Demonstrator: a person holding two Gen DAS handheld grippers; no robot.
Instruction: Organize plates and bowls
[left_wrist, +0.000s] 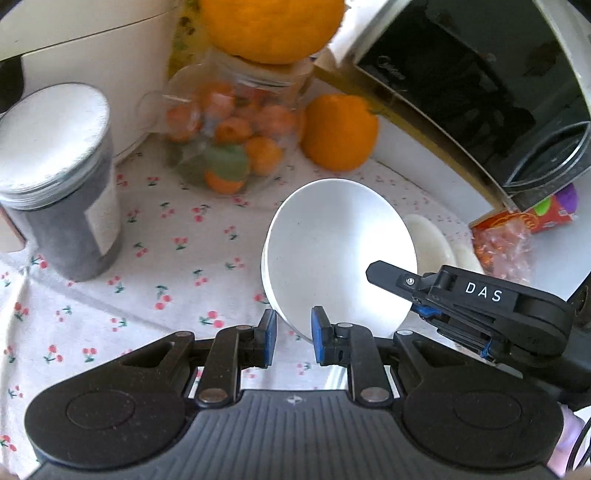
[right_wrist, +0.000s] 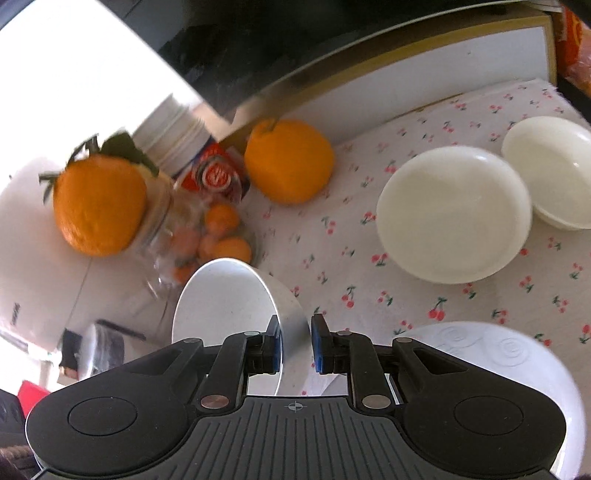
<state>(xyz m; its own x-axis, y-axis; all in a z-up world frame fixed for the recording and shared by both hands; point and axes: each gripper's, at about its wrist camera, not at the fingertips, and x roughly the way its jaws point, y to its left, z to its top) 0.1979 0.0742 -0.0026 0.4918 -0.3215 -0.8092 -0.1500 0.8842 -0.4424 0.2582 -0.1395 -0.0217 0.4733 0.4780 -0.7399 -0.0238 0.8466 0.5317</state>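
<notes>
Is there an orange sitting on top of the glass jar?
Yes, a big orange sits on the glass jar that holds small fruits.

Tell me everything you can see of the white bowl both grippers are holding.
The white bowl is plain, smooth and matte, like ceramic or melamine, with a deep round shape and nothing inside it. It is tipped on edge above the cherry-print tablecloth. The left gripper pinches its rim from one side and the right gripper from the other, each with one pad inside and one outside.
</notes>
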